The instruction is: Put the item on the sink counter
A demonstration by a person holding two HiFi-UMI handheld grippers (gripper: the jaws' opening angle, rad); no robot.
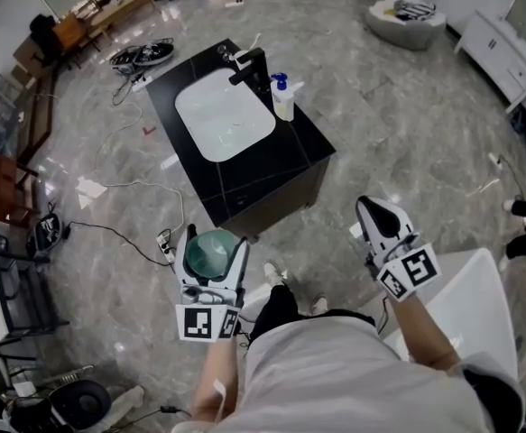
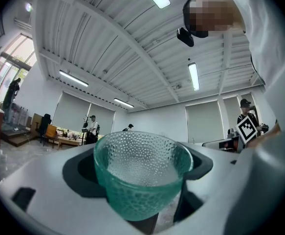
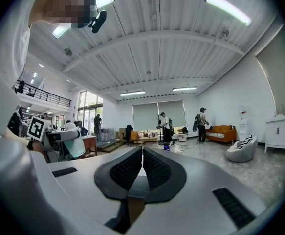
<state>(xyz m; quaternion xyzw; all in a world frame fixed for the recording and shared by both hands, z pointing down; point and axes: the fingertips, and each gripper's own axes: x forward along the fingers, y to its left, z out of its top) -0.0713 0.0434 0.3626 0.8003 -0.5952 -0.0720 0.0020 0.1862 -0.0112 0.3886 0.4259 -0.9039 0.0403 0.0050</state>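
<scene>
The left tongs [image 1: 216, 240] are gripping the dimpled green glass cup [image 2: 141, 175] across its sides; it is looking stiff, breakable and slippery. The right tongs [image 3: 142, 161] are resting closed, empty.

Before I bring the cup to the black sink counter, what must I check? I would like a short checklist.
1. Grip of left claw on green dimpled glass cup: ok.
2. Cup upright, opening up: ok.
3. The right claw shut and empty: ok.
4. Bare space on black sink counter beside white basin: ok.
5. Space clear of white soap bottle and black faucet: ok.
6. Cup above counter: not ok, above the floor.
</scene>
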